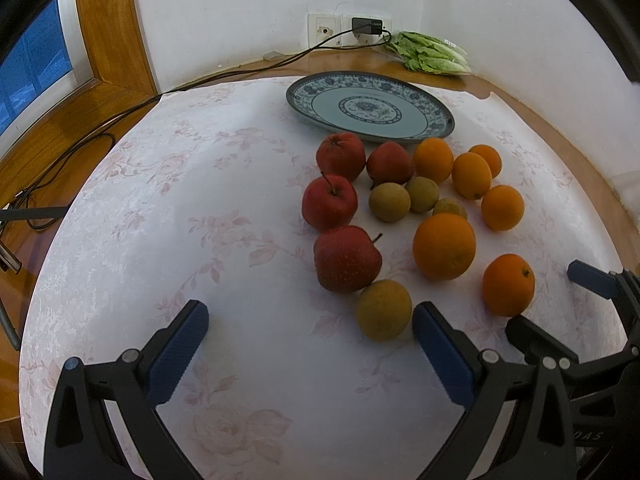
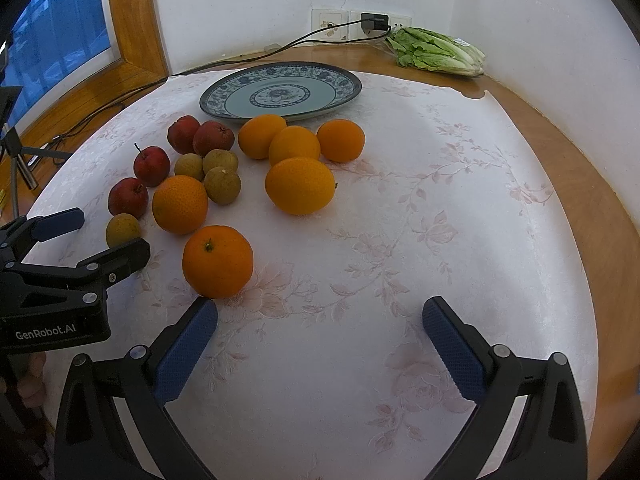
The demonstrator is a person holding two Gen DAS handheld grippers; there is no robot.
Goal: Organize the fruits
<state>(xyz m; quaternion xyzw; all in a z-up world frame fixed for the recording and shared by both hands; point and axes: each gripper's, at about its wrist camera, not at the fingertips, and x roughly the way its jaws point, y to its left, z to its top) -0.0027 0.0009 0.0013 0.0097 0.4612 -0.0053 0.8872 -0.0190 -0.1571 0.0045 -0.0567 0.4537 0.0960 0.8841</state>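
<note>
Two grippers hover low over the desk (image 2: pixel 440 208), jaws wide and empty. Near the right gripper (image 2: pixel 320 328), at lower left of its view, sits the nearest orange (image 2: pixel 218 261); the empty plate (image 2: pixel 280 92) waits at upper centre. The left gripper (image 1: pixel 310 328) has a brown fruit (image 1: pixel 383 309) just beside its right finger. Best to centre the jaws on one fruit, close gently, and avoid nudging neighbours.
</note>
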